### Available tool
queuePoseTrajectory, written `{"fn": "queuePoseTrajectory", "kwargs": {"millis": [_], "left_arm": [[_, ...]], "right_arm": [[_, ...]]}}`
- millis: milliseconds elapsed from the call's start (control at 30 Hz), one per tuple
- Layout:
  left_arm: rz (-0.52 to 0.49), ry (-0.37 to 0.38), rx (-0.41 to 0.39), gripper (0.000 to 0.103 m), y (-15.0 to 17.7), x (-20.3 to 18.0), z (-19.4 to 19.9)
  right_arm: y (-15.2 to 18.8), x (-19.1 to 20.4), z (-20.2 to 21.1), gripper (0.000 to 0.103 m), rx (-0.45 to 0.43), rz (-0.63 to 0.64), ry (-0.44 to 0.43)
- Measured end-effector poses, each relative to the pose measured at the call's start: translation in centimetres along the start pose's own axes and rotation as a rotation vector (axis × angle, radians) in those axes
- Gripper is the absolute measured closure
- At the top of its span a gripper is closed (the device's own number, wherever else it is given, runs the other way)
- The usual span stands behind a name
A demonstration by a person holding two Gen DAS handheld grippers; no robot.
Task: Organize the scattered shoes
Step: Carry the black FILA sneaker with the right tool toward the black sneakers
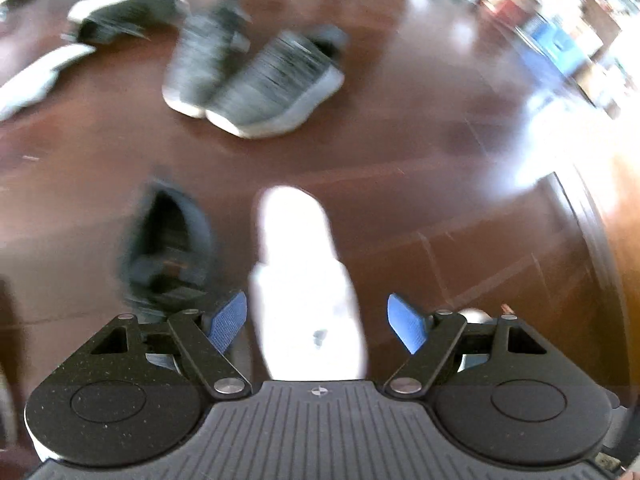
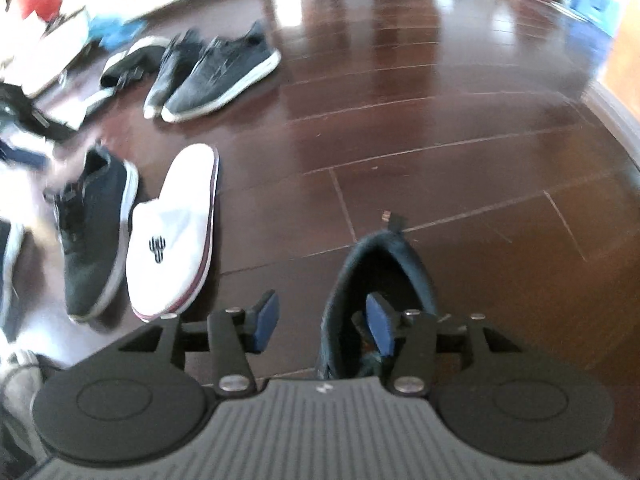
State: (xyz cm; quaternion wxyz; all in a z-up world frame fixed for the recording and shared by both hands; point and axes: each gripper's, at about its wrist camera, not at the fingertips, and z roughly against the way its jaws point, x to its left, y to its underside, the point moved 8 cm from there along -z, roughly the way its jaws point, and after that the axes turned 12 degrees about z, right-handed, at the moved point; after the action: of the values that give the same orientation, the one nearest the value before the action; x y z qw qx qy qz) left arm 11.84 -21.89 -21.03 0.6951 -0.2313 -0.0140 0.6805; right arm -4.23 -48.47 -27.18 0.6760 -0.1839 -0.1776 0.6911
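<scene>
Right, my left gripper [image 1: 318, 322] has its blue-padded fingers spread wide, with the white flat-soled slipper [image 1: 304, 280] lying on the floor between them, though neither pad touches it that I can see; a dark navy low-top sneaker [image 1: 168, 244] sits just outside the left finger. My right gripper [image 2: 322, 322] is also spread; its right finger dips into the opening of a dark navy sneaker with a heel tab [image 2: 376, 284], while the left finger stands outside the collar, so the shoe's side wall lies between the pads but is not yet pinched. Off beyond the left finger, a grey knit pair with white soles [image 2: 212, 76] rests side by side on the glossy brown wooden floor [image 2: 440, 160], near other loose shoes.

The risks, as I judge them: the left view is smeared with motion blur and the slipper is blown out white, so I could close off-centre and skid it along the slick boards; on the right, a soft collar may fold or slip free when lifted, dropping the shoe askew.
</scene>
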Motion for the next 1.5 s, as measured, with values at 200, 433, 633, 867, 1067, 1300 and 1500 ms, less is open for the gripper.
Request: {"fn": "queuePoseTrajectory", "kwargs": {"millis": [200,433,633,867,1067,1300,1500], "left_arm": [[0.079,-0.122,-0.116,0.020,-4.0,6.7,8.7],[0.119,-0.175,-0.179,0.019,-4.1,9.5,17.5],[0.119,-0.055,-0.179,0.019,-6.3,7.6,15.6],[0.061,-0.106,-0.125,0.019,-6.4,10.7,11.5],[0.116,-0.214,-0.149,0.019,-8.0,17.9,12.3],[0.154,-0.219,-0.098,0.019,-7.7,20.1,11.6],[0.087,-0.174,-0.081,0.019,-6.9,17.6,11.5]], "right_arm": [[0.5,0.0,-4.6,0.050,0.141,0.112,0.005],[1.1,0.4,-5.5,0.050,0.201,0.184,0.004],[1.6,0.2,-3.9,0.050,0.226,0.193,0.016],[1.4,0.5,-6.6,0.047,0.297,0.231,0.029],[2.1,1.2,-9.5,0.046,0.378,0.282,0.008],[2.3,2.7,-10.5,0.077,0.393,0.291,-0.023],[2.0,3.4,-10.5,0.086,0.378,0.236,-0.012]]}}
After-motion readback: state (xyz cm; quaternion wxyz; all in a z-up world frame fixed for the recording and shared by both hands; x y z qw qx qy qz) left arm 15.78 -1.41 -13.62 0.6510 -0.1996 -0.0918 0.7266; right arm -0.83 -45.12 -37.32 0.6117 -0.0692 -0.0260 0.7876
